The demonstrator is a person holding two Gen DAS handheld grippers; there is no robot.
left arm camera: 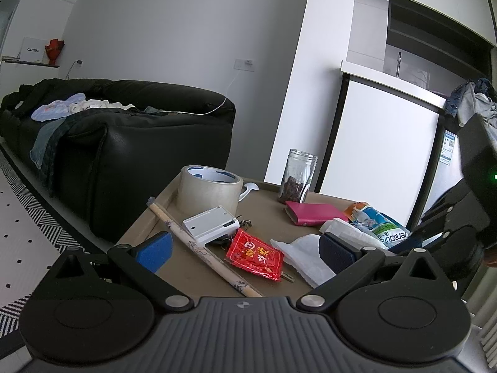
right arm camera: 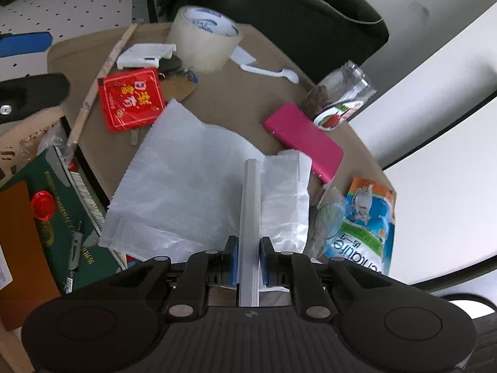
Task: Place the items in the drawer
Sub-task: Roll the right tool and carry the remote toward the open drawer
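1. The right gripper sits at the bottom middle of its view. Its blue pads squeeze a flat white packet by the edge.
2. The packet sticks up toward the middle of the frame, over a white plastic bag on the brown table.
3. The left gripper is at the bottom of its view, spread wide, holding nothing.
4. The open drawer shows at the lower left of the right view, with a green book inside.
5. A tape roll is at the top middle, a red packet is left of the middle, and a pink wallet is to the right.
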